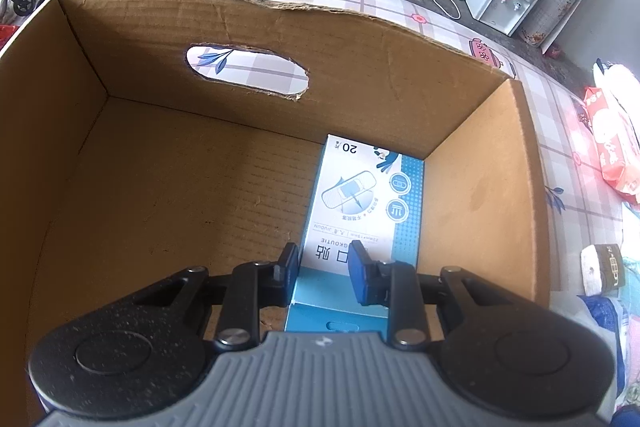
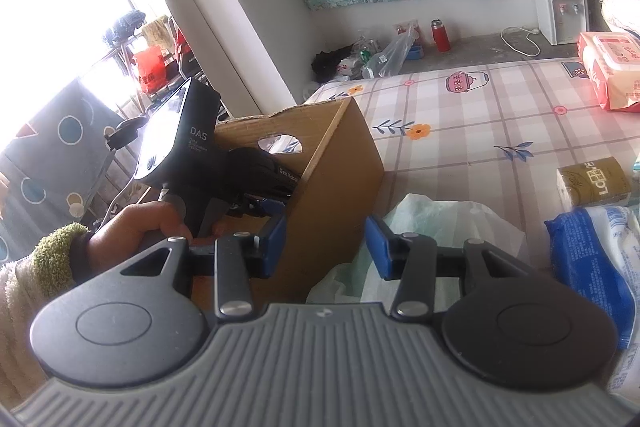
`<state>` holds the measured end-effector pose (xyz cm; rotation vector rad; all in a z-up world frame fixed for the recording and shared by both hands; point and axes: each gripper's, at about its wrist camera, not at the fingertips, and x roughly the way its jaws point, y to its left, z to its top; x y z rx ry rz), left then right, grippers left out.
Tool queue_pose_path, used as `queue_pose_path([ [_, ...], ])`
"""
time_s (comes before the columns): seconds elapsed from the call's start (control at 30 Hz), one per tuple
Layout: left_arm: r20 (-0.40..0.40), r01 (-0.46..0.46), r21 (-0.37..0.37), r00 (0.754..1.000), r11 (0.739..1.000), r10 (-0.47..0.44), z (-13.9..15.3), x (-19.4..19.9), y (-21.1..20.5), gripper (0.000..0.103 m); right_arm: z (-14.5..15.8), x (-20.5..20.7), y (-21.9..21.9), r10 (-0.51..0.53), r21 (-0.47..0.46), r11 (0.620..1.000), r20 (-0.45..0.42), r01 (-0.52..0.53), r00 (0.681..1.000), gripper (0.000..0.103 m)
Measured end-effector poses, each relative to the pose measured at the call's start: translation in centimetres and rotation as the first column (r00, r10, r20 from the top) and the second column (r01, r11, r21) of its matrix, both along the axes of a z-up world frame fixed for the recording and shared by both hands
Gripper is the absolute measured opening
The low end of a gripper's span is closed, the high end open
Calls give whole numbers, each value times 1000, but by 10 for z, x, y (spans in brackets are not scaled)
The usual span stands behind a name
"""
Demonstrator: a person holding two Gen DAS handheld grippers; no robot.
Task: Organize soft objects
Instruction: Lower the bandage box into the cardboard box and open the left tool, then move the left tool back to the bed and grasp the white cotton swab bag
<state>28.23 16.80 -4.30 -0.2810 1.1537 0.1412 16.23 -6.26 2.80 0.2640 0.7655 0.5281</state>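
Left gripper (image 1: 324,269) is down inside the cardboard box (image 1: 160,163), its blue pads either side of the near end of a blue-and-white plaster box (image 1: 360,203) that lies flat on the box floor by the right wall; whether the pads press on it I cannot tell. Right gripper (image 2: 326,245) hangs over the checked tablecloth (image 2: 480,123) just beside the cardboard box, jaws spread with nothing between them, above a pale plastic bag (image 2: 440,219). A blue-and-white soft pack (image 2: 596,259) lies to its right.
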Motion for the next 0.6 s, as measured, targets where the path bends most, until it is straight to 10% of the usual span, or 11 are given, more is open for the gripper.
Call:
queue_pose_path([
  [0.27, 24, -33, -41, 999, 999, 34, 15, -14, 7, 55, 5, -10, -18, -30, 0, 1000, 12, 30, 999, 52],
  [0.6, 264, -79, 70, 963, 994, 57, 111, -78, 7, 68, 27, -30, -63, -54, 9, 999, 60, 54, 997, 59],
])
